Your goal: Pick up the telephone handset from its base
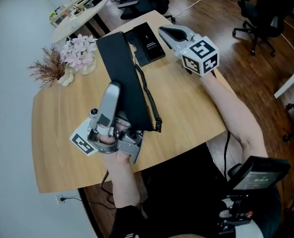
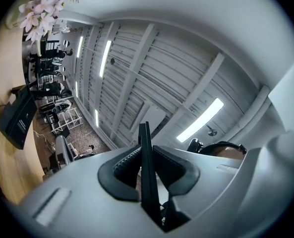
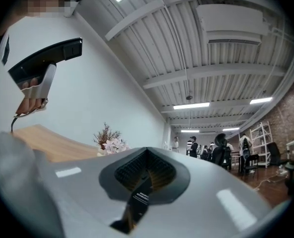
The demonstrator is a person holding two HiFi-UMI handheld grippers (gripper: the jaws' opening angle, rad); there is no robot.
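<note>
The long black telephone handset [image 1: 124, 78] is lifted off the wooden table [image 1: 186, 108], and my left gripper [image 1: 116, 90] is shut on its lower part. Its coiled cord [image 1: 149, 95] hangs along its right side. In the left gripper view the handset [image 2: 146, 172] shows as a thin black edge clamped between the pads. The black telephone base [image 1: 147, 41] lies at the table's far edge. My right gripper [image 1: 164, 31] hovers just right of the base, jaws shut with nothing held. The right gripper view shows the raised handset [image 3: 45, 58] at upper left.
A vase of pink and dried flowers [image 1: 70, 58] stands at the table's far left corner. Beyond it is a white table [image 1: 80, 14] with small items. Black office chairs [image 1: 263, 14] stand on the wood floor to the right. A black device [image 1: 258, 172] hangs at the person's waist.
</note>
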